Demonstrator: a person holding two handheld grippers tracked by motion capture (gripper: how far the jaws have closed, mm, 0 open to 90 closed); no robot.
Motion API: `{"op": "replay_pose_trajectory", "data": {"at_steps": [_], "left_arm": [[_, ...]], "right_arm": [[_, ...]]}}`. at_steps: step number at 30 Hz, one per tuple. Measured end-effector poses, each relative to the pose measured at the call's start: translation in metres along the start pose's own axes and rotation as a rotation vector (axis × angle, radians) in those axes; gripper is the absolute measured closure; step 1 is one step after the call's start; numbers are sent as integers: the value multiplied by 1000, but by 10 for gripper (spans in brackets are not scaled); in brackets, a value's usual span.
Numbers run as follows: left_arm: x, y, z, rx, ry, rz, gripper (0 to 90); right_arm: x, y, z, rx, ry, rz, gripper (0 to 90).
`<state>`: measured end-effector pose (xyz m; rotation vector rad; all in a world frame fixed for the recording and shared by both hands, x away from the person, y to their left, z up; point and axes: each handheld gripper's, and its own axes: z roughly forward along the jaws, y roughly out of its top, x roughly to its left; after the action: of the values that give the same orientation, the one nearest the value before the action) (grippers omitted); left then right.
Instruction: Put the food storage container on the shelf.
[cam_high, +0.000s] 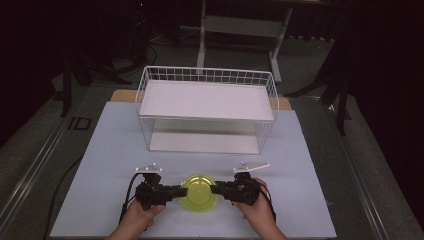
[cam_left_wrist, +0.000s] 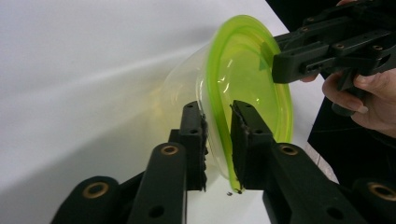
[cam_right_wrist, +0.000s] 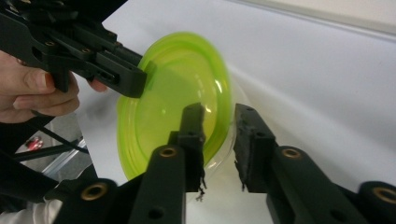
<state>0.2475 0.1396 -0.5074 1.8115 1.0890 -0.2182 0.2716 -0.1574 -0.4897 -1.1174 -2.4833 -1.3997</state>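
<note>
A small clear tub with a lime-green lid (cam_high: 199, 193) sits low at the table's front middle, between my two grippers. My left gripper (cam_high: 181, 190) reaches in from the left and my right gripper (cam_high: 214, 188) from the right. In the left gripper view the jaws of the left gripper (cam_left_wrist: 217, 108) straddle the lid's green rim (cam_left_wrist: 243, 70) and pinch it. The right gripper (cam_right_wrist: 219, 109) clamps the opposite edge of the lid (cam_right_wrist: 173, 79) and tub wall. Whether the tub rests on the table or hangs just above it cannot be told.
A white wire basket (cam_high: 145, 95) with a flat white board on top stands at the back middle of the pale table (cam_high: 115, 145). Dark floor and a desk frame (cam_high: 202, 35) lie beyond. A person's hands hold both grippers at the front edge.
</note>
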Motion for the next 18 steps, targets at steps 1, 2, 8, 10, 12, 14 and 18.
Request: {"op": "replay_pose_trajectory", "data": {"at_steps": [1,2,8,10,12,14,18], "left_arm": [[-4,0,0,0,20,22,802],[-4,0,0,0,20,22,804],[-5,-1,0,-9,26,0,818],[-4,-2,0,-21,22,-20,822],[-5,0,-1,-25,35,-10,823],[-6,3,-1,-27,35,-5,823],[-7,12,-2,-33,34,11,824]], "right_arm": [[2,1,-4,-23,-2,-9,820],[4,2,-7,-30,-13,-26,837],[14,3,-10,-19,-50,-71,841],[14,4,-9,-22,-51,-71,842],[12,4,-9,-21,-51,-70,842],[11,5,-9,-19,-49,-66,842],[8,12,-13,-30,-50,-64,842]]}}
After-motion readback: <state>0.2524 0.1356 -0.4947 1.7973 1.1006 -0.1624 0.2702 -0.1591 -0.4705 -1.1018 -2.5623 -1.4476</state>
